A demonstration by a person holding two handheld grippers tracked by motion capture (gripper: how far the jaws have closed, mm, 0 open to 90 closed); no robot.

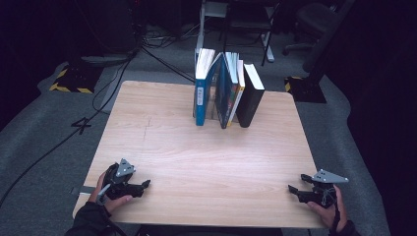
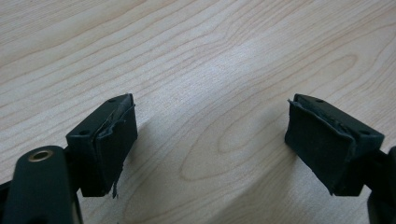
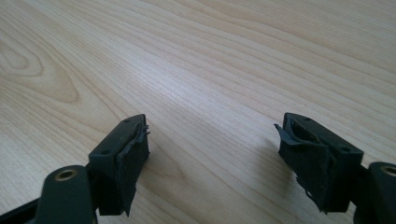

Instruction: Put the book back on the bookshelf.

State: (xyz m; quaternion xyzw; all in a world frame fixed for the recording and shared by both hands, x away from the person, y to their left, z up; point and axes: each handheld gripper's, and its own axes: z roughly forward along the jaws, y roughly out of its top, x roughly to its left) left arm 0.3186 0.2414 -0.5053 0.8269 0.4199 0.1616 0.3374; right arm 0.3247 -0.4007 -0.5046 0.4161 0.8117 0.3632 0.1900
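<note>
Upright books are stood in a row at the pale wooden counter's far edge | left gripper is held wide open, empty, near corner | right gripper likewise open, empty.

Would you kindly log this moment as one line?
left gripper: open, empty | right gripper: open, empty | books: upright row, table's far side, untouched

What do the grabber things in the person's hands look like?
Each hand holds a black grabber. The left gripper and right gripper both carry a grey three-cornered plate on top. Up close, each has two chunky black jaws with small screw holes, faced with dark rubbery pads that are frayed at the edges. The person wears a dark sleeve.
</note>
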